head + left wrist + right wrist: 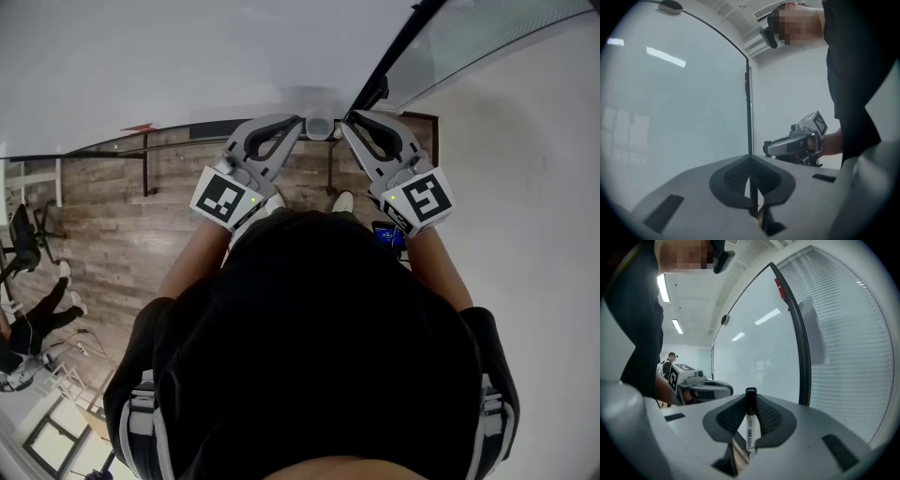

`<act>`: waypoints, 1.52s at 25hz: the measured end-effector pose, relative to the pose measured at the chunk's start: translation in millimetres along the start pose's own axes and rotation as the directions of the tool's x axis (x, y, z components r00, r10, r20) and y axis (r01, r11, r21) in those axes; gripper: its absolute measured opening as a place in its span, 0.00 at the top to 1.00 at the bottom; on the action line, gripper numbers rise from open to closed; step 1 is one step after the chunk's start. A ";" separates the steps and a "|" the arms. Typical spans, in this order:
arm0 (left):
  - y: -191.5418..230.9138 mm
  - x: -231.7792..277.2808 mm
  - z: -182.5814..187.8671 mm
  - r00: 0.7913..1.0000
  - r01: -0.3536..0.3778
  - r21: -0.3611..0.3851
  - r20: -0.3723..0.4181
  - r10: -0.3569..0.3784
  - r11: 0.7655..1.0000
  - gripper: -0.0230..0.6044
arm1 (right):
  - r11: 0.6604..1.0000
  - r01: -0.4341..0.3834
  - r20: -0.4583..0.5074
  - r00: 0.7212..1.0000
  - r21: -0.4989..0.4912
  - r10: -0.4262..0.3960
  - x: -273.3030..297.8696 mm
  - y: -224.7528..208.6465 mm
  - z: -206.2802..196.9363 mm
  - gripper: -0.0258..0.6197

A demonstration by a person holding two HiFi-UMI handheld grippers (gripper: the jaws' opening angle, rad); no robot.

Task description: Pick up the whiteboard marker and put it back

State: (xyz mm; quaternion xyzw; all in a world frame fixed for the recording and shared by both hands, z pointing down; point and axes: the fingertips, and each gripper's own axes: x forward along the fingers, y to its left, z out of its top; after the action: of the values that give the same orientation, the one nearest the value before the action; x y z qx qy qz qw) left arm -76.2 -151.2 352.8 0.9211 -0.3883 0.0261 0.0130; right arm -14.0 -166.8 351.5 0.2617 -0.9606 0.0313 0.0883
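Your right gripper (pixel 751 398) is clamped on the whiteboard marker (pixel 750 427). The marker stands upright between the dark pads (pixel 729 416), its black cap poking out at 12 o'clock and its white barrel running down toward 6. Beyond the cap is the whiteboard (pixel 754 348), with its black frame edge (pixel 799 343) rising at 1 o'clock and window blinds (pixel 848 333) out at 2 o'clock. Your left gripper (pixel 751 161) has its jaws pressed together with nothing between them. It sits at 9 o'clock from the marker in the right gripper view. From the head view both grippers point to 12 o'clock, tips near each other, above the wood floor (pixel 103 225).
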 end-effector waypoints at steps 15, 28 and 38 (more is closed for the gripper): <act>14.1 0.1 -13.2 0.999 -0.034 -0.011 0.000 0.034 0.999 0.96 | 0.999 0.022 -0.022 1.000 0.038 -0.021 12.9 -8.0 -15.9 0.87; 14.5 2.1 -16.8 0.998 -0.060 -0.004 0.005 0.060 0.998 0.96 | 1.000 0.021 -0.009 1.000 0.020 -0.021 19.8 -12.4 -18.5 0.87; 20.6 12.7 -17.7 0.995 -0.095 0.015 0.028 0.095 0.995 0.96 | 0.999 0.026 -0.021 0.999 0.032 -0.025 42.5 -24.0 -45.2 0.87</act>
State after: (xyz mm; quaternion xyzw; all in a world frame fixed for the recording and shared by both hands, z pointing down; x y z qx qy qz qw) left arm -82.8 -173.9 371.3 0.9019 -0.4316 0.0172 -0.0011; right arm -30.9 -203.8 404.2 0.2749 -0.9556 0.0483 0.0941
